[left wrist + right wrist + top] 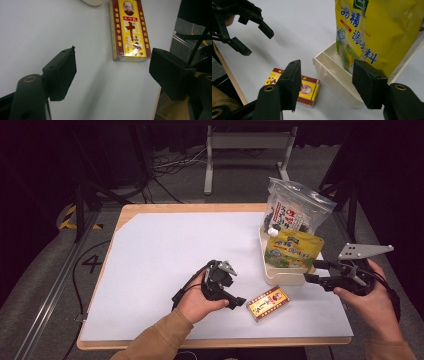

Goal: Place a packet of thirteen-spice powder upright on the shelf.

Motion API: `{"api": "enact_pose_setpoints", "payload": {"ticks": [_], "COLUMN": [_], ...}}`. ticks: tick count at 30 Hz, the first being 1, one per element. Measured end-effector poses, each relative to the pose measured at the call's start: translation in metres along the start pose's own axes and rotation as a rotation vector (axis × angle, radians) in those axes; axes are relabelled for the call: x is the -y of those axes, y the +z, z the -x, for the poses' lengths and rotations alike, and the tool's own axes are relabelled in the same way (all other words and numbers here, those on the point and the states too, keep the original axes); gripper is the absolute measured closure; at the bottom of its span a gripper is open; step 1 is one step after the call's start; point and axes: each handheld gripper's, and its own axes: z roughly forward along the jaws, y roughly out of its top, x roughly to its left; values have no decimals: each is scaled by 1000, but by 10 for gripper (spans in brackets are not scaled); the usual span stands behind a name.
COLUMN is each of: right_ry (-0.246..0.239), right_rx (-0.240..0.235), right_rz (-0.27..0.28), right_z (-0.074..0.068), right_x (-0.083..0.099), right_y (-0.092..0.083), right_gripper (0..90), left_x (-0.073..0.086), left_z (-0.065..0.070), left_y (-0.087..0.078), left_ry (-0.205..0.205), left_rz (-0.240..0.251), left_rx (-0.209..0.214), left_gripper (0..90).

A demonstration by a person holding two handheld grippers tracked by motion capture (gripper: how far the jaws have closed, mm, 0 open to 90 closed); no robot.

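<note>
1. Desk (150,250): a white sheet covers a wooden top. The wood shows as a strip along the far edge and at the cut upper-left corner. The left half and centre of the sheet lie bare, giving broad open room there.

2. Spice box (268,302): red and yellow, lying flat on the sheet, lower centre-right of the high view, near the desk's front edge. It sits just in front of the tray, apart from it. In the left gripper view it (130,30) lies at upper centre, beyond the jaws, not between them.

3. Left claw (239,301): low over the sheet just left of the spice box, jaws wide apart with nothing between them. Its own view shows bare white sheet (50,30) between the pads, and the desk's edge at lower right.

4. Right claw (311,271): at the right of the high view, close to the tray's near right side and the desk's right edge. Jaws wide, holding nothing. In its own view the jaws frame the tray's corner and the spice box (305,91) beyond.

5. Tray (280,279): cream, narrow, right of centre, running toward the far edge.

6. Yellow pouch (294,251): standing in the tray's near part, leaning back. It hangs over the tray's wall in the right gripper view (377,30).

7. Clear bag (295,210): with dark contents, upright behind the yellow pouch at the tray's far end.
</note>
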Motion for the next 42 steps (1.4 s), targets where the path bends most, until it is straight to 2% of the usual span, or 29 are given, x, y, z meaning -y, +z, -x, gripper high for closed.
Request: {"api": "enact_pose_setpoints", "payload": {"ticks": [2,9,12,17,25,29,36,39,42], "right_ry": [4,-7,-7,-3,24,38,42,41,40], "right_rx": [2,1,1,1,29,44,42,38,29], "right_rz": [4,-1,-10,-13,-16,-15,4,6,8], "right_z": [-4,-10,-11,-12,-11,-10,-11,-11,-12], "right_x": [4,1,1,2,9,13,13,12,12], "right_y": [2,1,3,5,3,-1,-6,-6,-5], "right_gripper": [407,404,402,401,388,383,382,382,382], "left_x": [0,-4,-7,-13,-20,-26,-34,-34,-33], "left_z": [1,5,7,12,18,23,30,32,35], "left_y": [2,8,14,23,43,54,69,74,79], "left_ry": [-2,-3,-18,6,26,52,58,69,94], "left_rz": [-12,-16,-40,-51,-76,-90,-112,-128,-152], "left_rx": [-5,-3,-5,3,15,23,33,28,-1], "left_gripper": [231,226,225,215,184,181,169,159,154]}}
